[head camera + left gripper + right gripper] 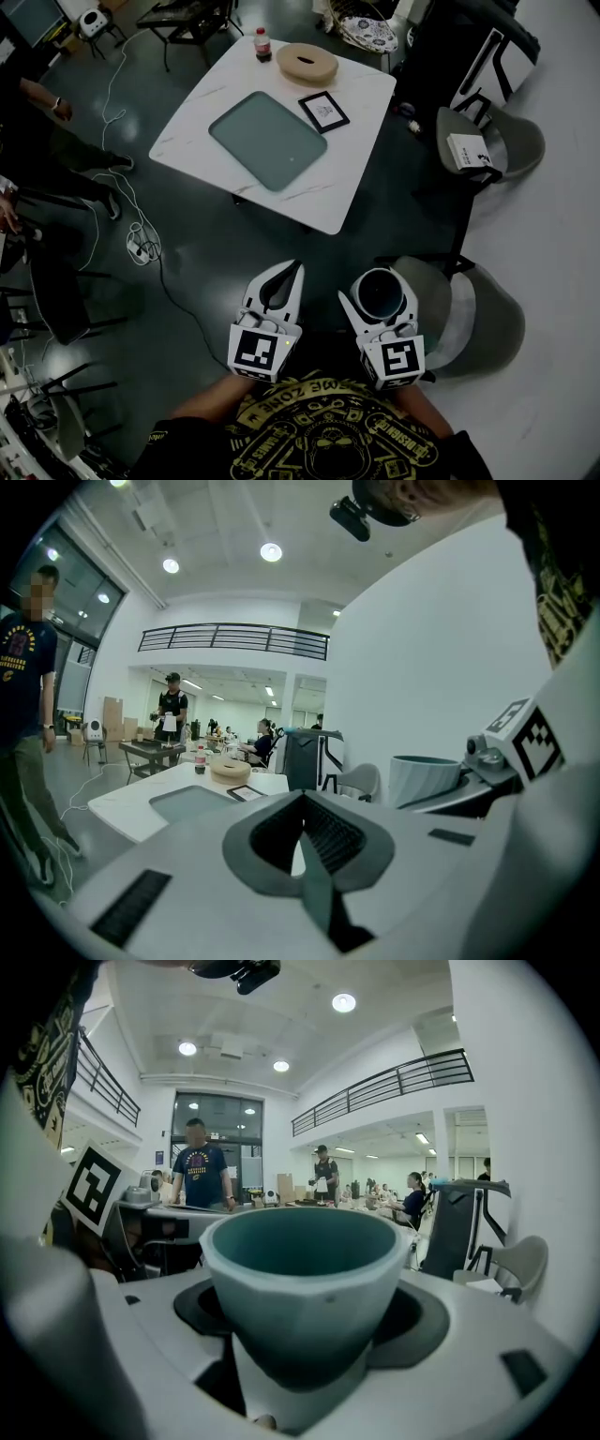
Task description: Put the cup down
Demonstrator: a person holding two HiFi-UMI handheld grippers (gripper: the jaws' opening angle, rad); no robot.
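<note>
A grey-green cup with a dark teal inside stands upright between the jaws of my right gripper, which is shut on it. The right gripper view shows the cup filling the middle, with the right gripper clasping its lower wall. I hold it in the air above the dark floor, short of the white table. Beside it, my left gripper is shut and holds nothing. The left gripper view has the left gripper with its tips together and the cup off to the right.
On the table lie a grey-green tray, a black-framed picture, a round wooden piece and a small bottle. A grey chair stands close on my right, and another chair carries a white box. Cables trail on the floor at left.
</note>
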